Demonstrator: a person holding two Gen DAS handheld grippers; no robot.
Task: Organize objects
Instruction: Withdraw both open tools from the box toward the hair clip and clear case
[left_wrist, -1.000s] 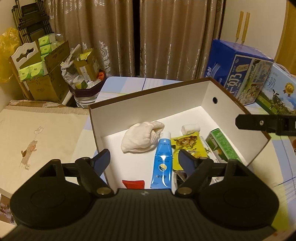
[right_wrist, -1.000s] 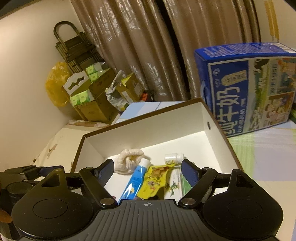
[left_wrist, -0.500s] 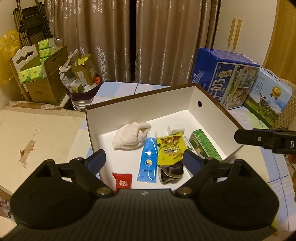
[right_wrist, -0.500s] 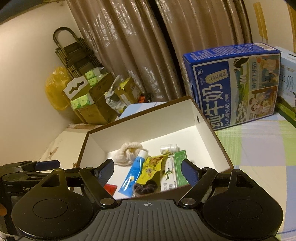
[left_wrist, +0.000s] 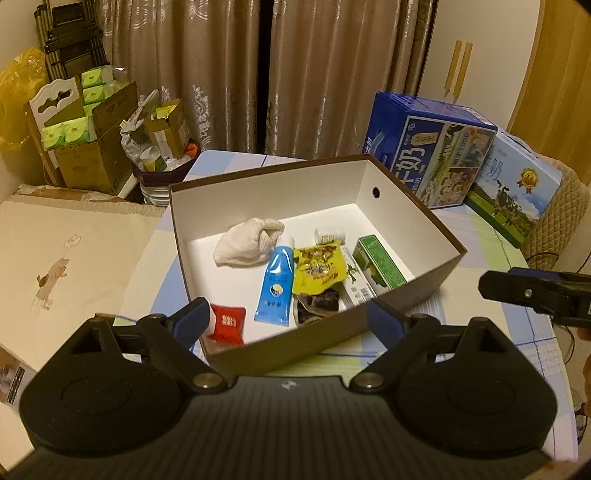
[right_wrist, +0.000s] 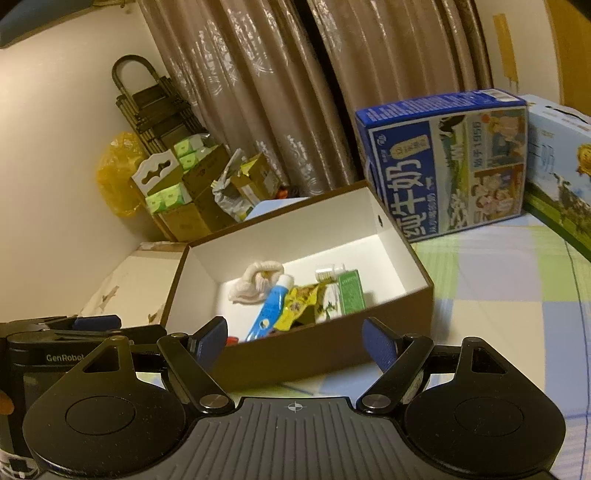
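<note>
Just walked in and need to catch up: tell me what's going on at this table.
A person holds a gripper in each hand, sorting small items into a brown box. Inside it lie a white cloth, blue tube, yellow packet, green carton, red packet and small white bottle. The left gripper and right gripper both hover open and empty in front of the box.

Left hand-held gripper (left_wrist: 288, 321) and right hand-held gripper (right_wrist: 295, 341) both hover with fingers spread wide, empty
</note>
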